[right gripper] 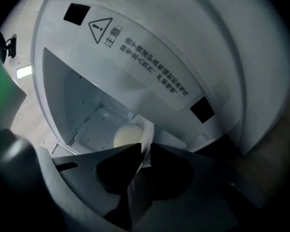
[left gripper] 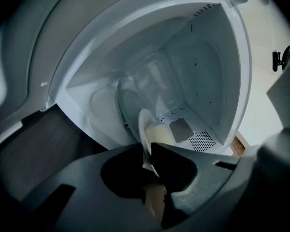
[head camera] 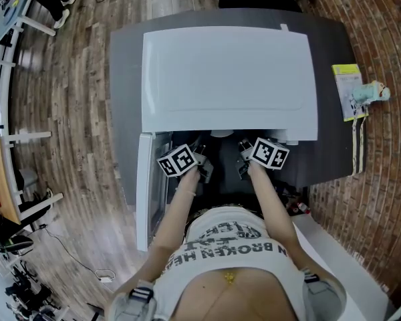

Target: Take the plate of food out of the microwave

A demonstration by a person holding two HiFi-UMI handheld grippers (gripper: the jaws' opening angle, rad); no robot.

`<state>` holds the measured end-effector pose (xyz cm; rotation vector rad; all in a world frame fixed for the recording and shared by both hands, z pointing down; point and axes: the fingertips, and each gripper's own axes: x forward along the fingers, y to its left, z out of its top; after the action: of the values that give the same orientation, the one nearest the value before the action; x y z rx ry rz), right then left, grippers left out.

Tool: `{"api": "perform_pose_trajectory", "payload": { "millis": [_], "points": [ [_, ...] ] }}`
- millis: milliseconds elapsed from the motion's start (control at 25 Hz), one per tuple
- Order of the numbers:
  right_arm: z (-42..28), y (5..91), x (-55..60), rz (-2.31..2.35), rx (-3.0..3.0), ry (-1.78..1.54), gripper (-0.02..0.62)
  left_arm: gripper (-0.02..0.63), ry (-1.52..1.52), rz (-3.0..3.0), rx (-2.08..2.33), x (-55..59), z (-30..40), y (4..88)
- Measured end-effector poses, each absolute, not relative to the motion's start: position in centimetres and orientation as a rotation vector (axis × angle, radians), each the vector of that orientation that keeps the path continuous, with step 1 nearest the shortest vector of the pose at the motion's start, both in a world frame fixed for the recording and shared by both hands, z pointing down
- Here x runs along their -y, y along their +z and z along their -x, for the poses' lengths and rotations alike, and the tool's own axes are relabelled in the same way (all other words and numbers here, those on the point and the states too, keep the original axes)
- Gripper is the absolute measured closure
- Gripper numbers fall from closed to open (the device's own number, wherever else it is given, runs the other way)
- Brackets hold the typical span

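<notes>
A white microwave (head camera: 227,79) stands on a dark grey table (head camera: 123,99), its door (head camera: 144,186) swung open to the left. Both grippers reach into the cavity, left gripper (head camera: 202,168) and right gripper (head camera: 246,160). The head view hides the plate. In the left gripper view the white plate (left gripper: 144,127) carries pale food (left gripper: 160,133), and my left gripper (left gripper: 150,156) is shut on its near rim. In the right gripper view the plate (right gripper: 146,129) with the pale round food (right gripper: 127,135) has its rim pinched by my right gripper (right gripper: 146,153).
A glass turntable (left gripper: 128,100) lies on the cavity floor under the plate. A warning label (right gripper: 145,64) runs along the frame above the opening. A yellow packet (head camera: 347,89) and a small toy (head camera: 373,92) lie at the table's right edge. A white surface (head camera: 334,253) is at lower right.
</notes>
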<state>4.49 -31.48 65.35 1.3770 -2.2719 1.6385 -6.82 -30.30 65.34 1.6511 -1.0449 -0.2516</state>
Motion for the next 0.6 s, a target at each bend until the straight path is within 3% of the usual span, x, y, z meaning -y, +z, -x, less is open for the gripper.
{"api": "perform_pose_trajectory", "payload": {
  "millis": [600],
  "points": [
    [-4.4, 64.7, 30.7, -1.341, 2.286, 1.617, 0.535, 0.548, -0.246, -1.661, 1.040, 29.2, 6.8, 64.6]
  ]
}}
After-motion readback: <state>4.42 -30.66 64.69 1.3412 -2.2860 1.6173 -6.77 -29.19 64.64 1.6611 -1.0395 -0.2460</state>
